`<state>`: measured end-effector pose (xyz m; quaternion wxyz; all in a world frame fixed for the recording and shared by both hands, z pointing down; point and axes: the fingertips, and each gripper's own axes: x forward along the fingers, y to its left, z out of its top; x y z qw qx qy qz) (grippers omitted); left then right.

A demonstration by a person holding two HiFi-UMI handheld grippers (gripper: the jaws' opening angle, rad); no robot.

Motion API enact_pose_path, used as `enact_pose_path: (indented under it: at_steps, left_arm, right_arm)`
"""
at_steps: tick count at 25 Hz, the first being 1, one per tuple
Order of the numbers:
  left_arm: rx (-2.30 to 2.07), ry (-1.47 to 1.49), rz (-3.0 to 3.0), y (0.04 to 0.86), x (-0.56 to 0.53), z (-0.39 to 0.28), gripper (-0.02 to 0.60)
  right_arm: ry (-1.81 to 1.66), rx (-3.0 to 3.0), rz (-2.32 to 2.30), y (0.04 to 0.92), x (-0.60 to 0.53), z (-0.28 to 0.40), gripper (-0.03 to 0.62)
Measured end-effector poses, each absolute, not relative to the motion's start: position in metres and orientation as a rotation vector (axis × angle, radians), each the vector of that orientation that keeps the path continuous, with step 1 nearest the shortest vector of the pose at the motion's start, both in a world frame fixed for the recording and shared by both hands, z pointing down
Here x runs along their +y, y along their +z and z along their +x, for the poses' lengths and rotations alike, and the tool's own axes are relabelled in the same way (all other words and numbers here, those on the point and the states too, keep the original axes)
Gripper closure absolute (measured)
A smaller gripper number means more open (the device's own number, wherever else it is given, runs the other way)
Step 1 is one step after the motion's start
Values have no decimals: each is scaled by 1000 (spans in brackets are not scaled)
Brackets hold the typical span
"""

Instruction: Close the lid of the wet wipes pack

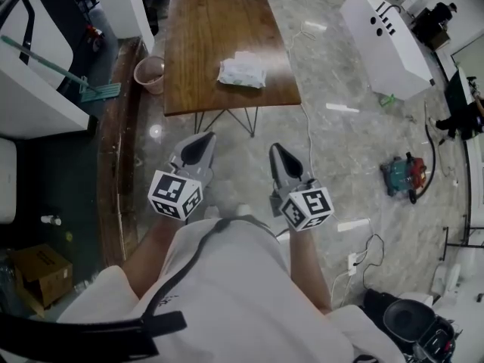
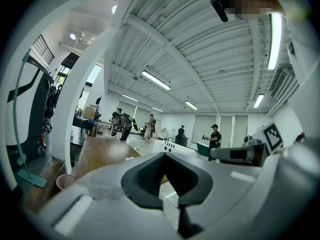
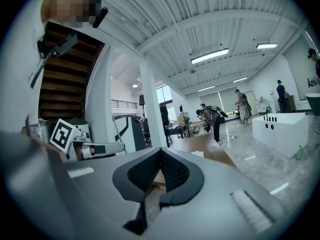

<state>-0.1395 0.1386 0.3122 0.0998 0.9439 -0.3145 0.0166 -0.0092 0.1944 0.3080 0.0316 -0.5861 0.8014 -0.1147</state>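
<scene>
The wet wipes pack point(image 1: 242, 72), white and pale green, lies on the right half of a brown wooden table point(image 1: 204, 29) ahead of me. Whether its lid is up is too small to tell. My left gripper point(image 1: 200, 144) and right gripper point(image 1: 277, 151) hang side by side over the floor, short of the table's near edge and well back from the pack. In the left gripper view the left gripper point(image 2: 164, 154) has its jaws together with nothing between them. The right gripper point(image 3: 160, 150) looks the same in its own view, where the pack point(image 3: 197, 154) is a small white shape on the table.
A pink bucket point(image 1: 150, 74) stands at the table's left edge, beside a green mop point(image 1: 83, 89). A white cabinet point(image 1: 386, 40) lies to the right, with cables and a green tool point(image 1: 401, 176) on the floor. Several people stand far off point(image 2: 122, 126).
</scene>
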Motion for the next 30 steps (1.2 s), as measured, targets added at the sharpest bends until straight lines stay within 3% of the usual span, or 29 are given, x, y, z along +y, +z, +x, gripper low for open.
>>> enact_pose_path:
  at_steps: [17, 30]
  left_arm:
    - [-930, 60, 2774, 323, 134, -170, 578]
    - [-974, 88, 2763, 328, 94, -147, 578]
  right_arm:
    - [-370, 2477, -1820, 314, 191, -29, 585]
    - [-377, 2499, -1764, 320, 139, -6, 585]
